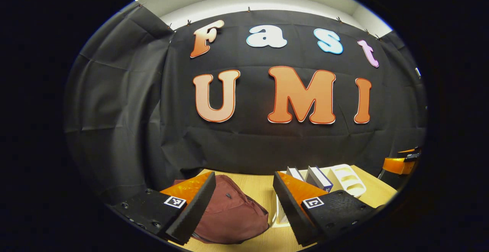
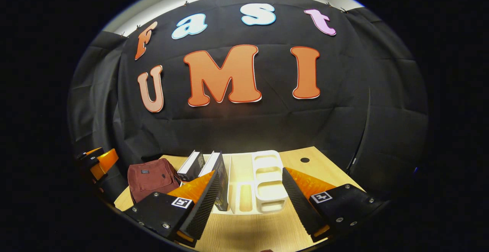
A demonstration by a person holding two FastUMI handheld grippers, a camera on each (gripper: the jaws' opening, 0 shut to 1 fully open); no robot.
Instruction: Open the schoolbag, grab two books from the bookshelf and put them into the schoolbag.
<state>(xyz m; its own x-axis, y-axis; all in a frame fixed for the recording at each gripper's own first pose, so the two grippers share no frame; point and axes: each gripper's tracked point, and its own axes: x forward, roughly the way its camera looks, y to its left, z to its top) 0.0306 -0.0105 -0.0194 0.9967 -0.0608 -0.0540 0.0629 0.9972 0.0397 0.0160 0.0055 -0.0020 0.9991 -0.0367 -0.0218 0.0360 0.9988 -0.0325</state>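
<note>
Fingers: left gripper spread wide, nothing between the black foam pads; right gripper likewise spread and empty.
Progress: judged at the start. The maroon fabric schoolbag appears closed; both books stand in the rack. Opening the bag and both transfers remain.
Schoolbag position: lower centre of the left gripper view, on the light wooden table, beyond and between the left fingers; lower left in the right gripper view.
Books: two dark-covered, white-edged books lean in the white plastic bookshelf rack, lower centre of the right gripper view, ahead of the right fingers, nearest the left-hand pad.
</note>
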